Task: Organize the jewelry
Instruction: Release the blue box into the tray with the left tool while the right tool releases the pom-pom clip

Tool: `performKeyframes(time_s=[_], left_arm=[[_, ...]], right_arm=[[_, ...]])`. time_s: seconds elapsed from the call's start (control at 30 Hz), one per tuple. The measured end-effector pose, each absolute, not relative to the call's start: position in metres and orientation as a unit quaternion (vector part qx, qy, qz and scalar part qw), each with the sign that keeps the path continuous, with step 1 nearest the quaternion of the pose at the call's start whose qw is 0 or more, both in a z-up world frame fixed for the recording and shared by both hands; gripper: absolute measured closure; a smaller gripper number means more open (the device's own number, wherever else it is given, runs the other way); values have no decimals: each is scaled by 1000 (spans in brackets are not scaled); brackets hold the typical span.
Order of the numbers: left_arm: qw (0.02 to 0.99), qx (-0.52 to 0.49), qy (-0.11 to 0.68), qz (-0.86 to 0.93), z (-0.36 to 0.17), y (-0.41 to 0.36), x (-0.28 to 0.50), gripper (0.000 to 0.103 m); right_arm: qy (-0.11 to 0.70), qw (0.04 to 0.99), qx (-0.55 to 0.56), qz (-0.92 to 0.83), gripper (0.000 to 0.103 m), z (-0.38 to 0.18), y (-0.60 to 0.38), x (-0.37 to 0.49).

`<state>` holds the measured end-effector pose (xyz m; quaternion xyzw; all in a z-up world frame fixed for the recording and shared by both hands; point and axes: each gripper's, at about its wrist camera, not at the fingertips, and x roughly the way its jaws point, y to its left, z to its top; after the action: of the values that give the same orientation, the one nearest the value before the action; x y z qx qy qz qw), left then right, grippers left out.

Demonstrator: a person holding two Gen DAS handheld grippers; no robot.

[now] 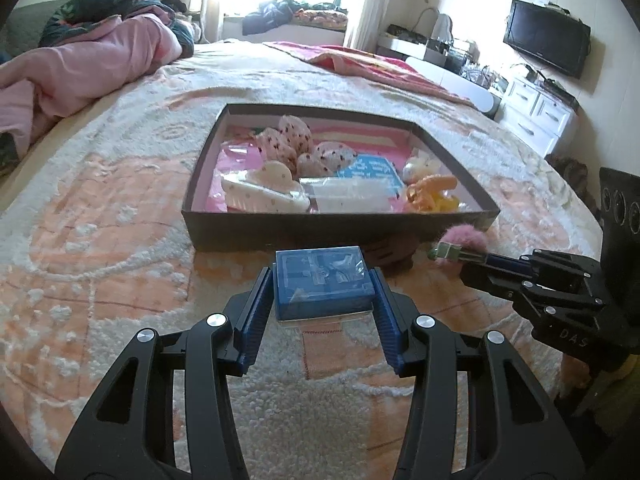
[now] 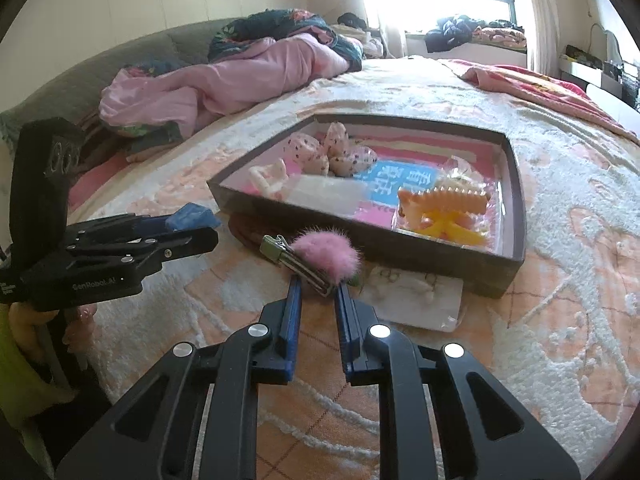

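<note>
A shallow dark tray (image 1: 340,225) (image 2: 404,249) lies on the bed with hair clips, spotted bows and packets inside. In front of its near wall, my left gripper (image 1: 322,280) is shut on a small blue box (image 1: 323,283), one pad against each side. The right wrist view shows that gripper (image 2: 192,236) from the side, with the blue box (image 2: 191,216) at its tips. My right gripper (image 2: 319,284) pinches the metal end of a pink fluffy hair clip (image 2: 328,255) just before the tray. The same clip (image 1: 460,246) sticks out of the right gripper (image 1: 482,258) in the left wrist view.
A brown hair accessory (image 1: 387,252) (image 2: 245,229) lies against the tray's near wall between the grippers. A clear packet (image 2: 420,298) with white pieces rests by the tray's near corner. A pink quilt (image 1: 80,60) is piled at the bed's far left. A hand (image 2: 82,312) grips the left tool.
</note>
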<state>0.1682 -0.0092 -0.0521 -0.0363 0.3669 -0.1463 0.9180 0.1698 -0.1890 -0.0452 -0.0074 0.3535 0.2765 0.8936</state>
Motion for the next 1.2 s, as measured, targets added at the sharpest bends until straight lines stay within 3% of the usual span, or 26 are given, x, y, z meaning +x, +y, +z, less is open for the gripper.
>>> performKeyframes(time_s=[0.77, 1.2], left_arm=[[924, -32, 340, -172, -23, -53, 207, 64], [918, -33, 354, -175, -35, -70, 243, 64]], right_arm=[[302, 927, 24, 222, 87, -4, -240, 199], [301, 936, 33, 179, 87, 3, -267, 233]])
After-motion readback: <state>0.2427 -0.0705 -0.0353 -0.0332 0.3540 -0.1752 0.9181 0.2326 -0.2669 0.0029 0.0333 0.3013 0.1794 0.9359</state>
